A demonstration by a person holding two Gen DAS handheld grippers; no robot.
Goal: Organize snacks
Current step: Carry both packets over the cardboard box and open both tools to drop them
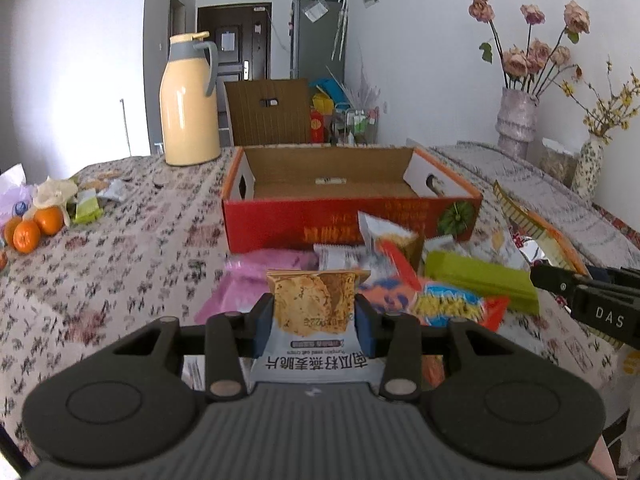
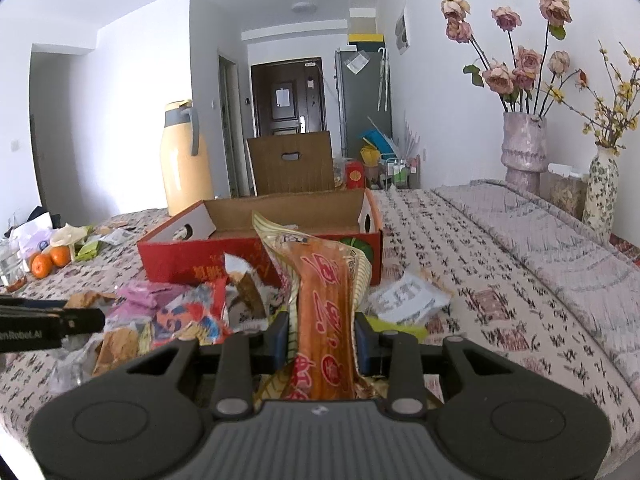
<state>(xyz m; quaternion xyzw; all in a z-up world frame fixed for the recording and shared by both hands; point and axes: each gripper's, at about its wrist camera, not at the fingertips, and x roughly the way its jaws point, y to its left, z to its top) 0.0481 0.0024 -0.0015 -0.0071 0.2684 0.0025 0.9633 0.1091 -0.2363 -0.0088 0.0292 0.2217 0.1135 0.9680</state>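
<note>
Near the snack pile before the open red box [image 1: 352, 216], the left gripper [image 1: 315, 314] grasps an oat-crisp packet [image 1: 312, 304] and the right gripper [image 2: 322, 338] a long orange packet [image 2: 326, 320], whose floppy top might snag the box's near wall.

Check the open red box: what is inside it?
The red box holds one small pale packet on its cardboard floor. The near wall hides the floor's front strip, so anything there cannot be seen.
</note>
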